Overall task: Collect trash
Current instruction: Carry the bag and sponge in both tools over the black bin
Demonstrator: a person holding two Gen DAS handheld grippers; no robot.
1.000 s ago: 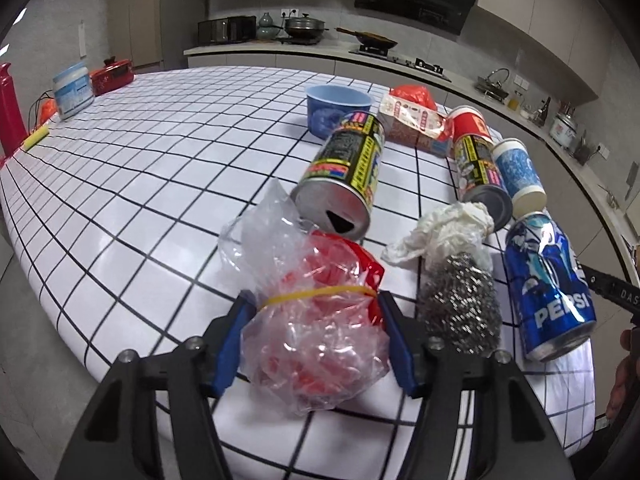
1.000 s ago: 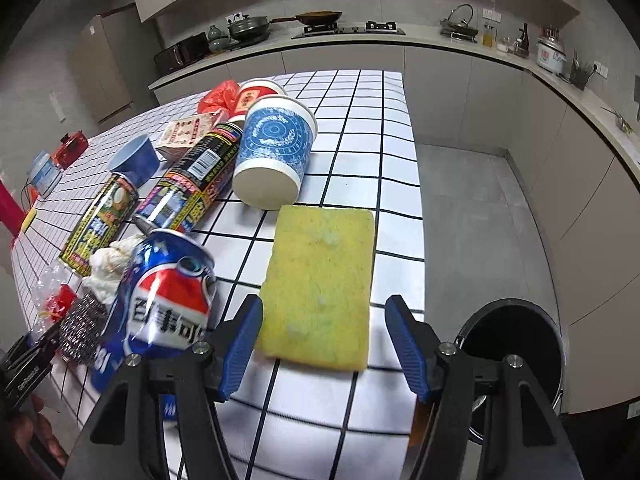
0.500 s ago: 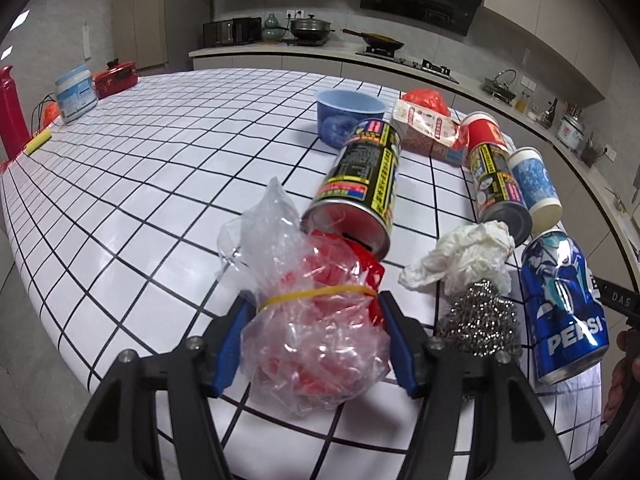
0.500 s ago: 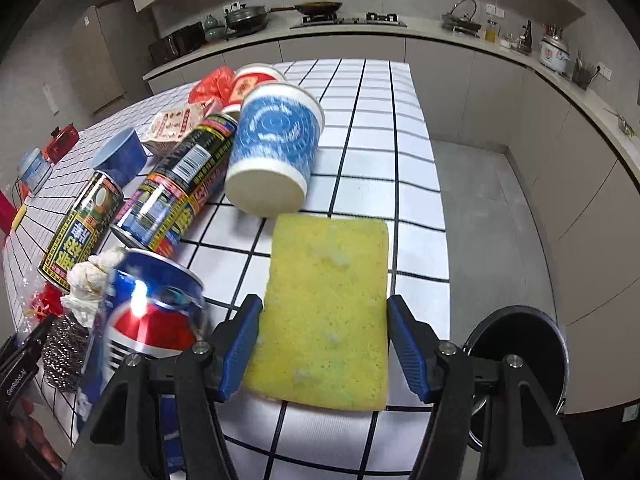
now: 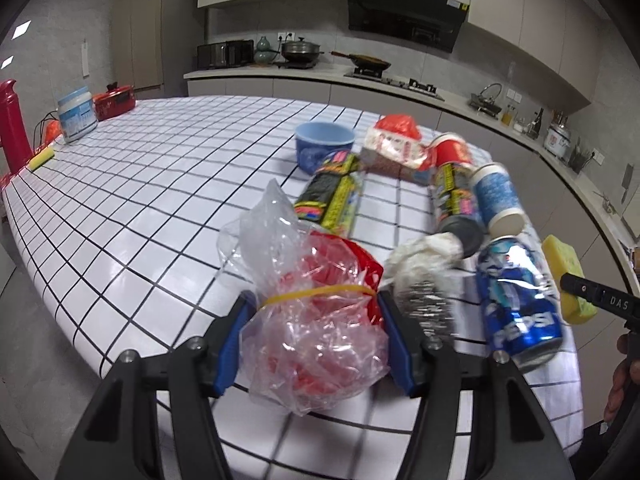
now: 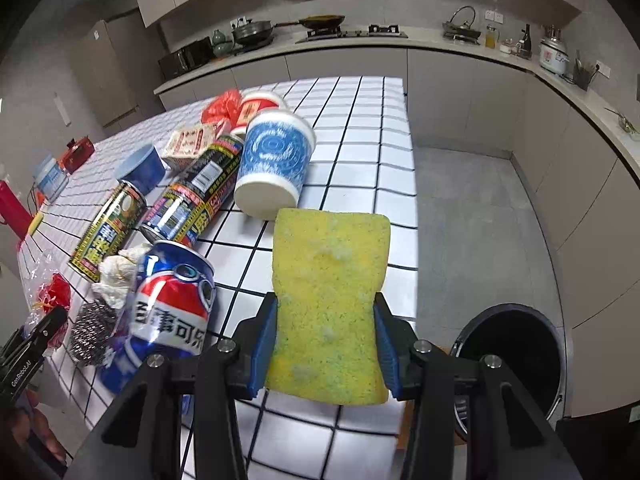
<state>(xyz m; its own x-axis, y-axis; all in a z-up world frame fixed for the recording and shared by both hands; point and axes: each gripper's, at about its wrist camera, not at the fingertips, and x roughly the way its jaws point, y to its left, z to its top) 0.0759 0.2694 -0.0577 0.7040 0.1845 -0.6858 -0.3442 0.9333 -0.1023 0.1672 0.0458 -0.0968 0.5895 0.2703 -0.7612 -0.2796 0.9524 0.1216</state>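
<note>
While the right gripper (image 6: 325,346) clamps its blue pads on the sides of the yellow sponge (image 6: 330,304), the sponge bows inward at the pinch and stands clear of the tiled table (image 6: 360,148), its far end tipped up. From the left wrist view the same sponge (image 5: 568,280) shows at the far right, beyond the edge of the table (image 5: 160,184).

Between the blue pads of the left gripper (image 5: 316,338) sits a clear plastic bag (image 5: 312,312) with red scraps inside, cinched by a yellow rubber band (image 5: 316,292); both pads press on its sides, and the bag's crumpled bottom hangs over the near table edge.

Right of the bag lie a steel scourer (image 5: 424,300) and a wad of white paper (image 5: 428,252), touching each other. Just right of those a blue Pepsi can (image 5: 520,300) lies on its side. Farther back, two printed tins lie on their sides: one (image 5: 336,196) left, one (image 5: 456,204) right. A blue-patterned cup (image 5: 498,198) lies beside the right tin, a red cup (image 5: 452,152) behind it. A snack box (image 5: 394,152) and a blue bowl (image 5: 324,146) sit farther still.

On the floor at the near right of the table stands a black bin (image 6: 516,356), its mouth open, just right of the right gripper.

At the far left corner of the table stand a red bottle (image 5: 12,128) and a white tub (image 5: 77,114).
</note>
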